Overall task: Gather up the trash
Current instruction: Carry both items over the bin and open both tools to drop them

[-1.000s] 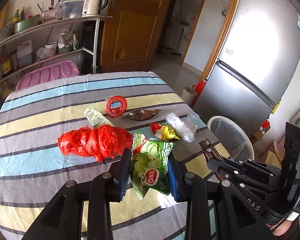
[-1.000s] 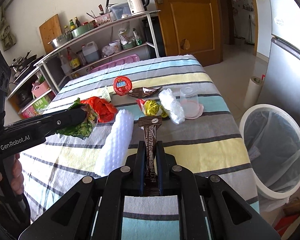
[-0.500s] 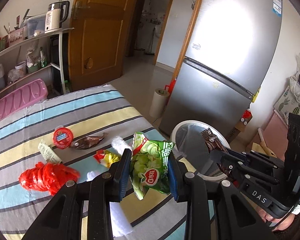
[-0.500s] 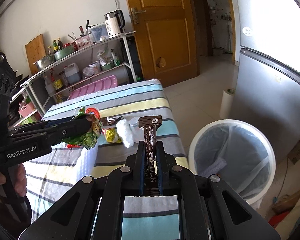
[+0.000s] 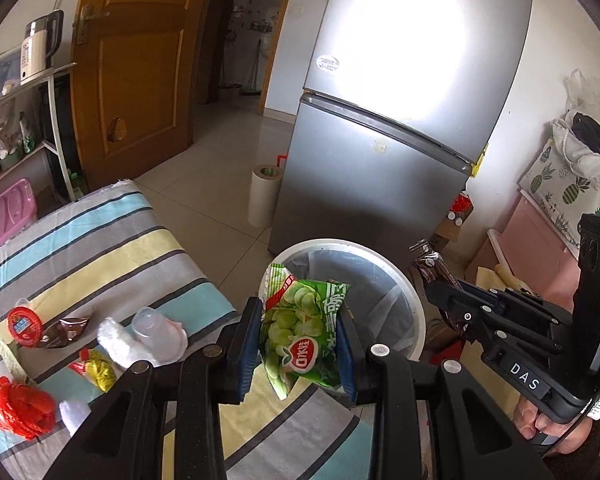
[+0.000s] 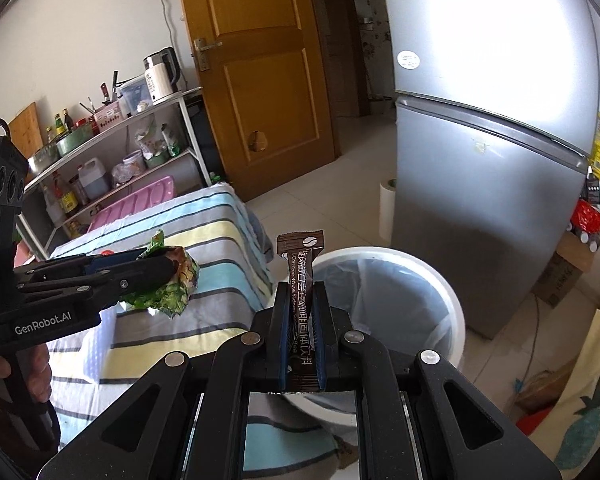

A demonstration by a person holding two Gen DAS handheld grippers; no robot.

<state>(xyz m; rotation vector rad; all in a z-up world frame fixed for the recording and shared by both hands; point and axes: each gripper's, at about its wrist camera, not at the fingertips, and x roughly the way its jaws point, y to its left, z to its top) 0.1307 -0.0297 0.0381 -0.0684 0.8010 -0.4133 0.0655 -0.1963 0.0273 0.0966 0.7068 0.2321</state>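
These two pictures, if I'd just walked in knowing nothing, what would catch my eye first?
Probably the green chip bag pinched in the left gripper, right in the middle of the left view, in front of the white bin. In the right view a brown coffee sachet stands upright, clamped in the right gripper, with the same bin behind it. The big silver fridge looms beyond, glaring with reflected light.

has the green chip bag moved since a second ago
Yes. The green chip bag, clamped in the left gripper, was over the striped table; now it is at the white bin.
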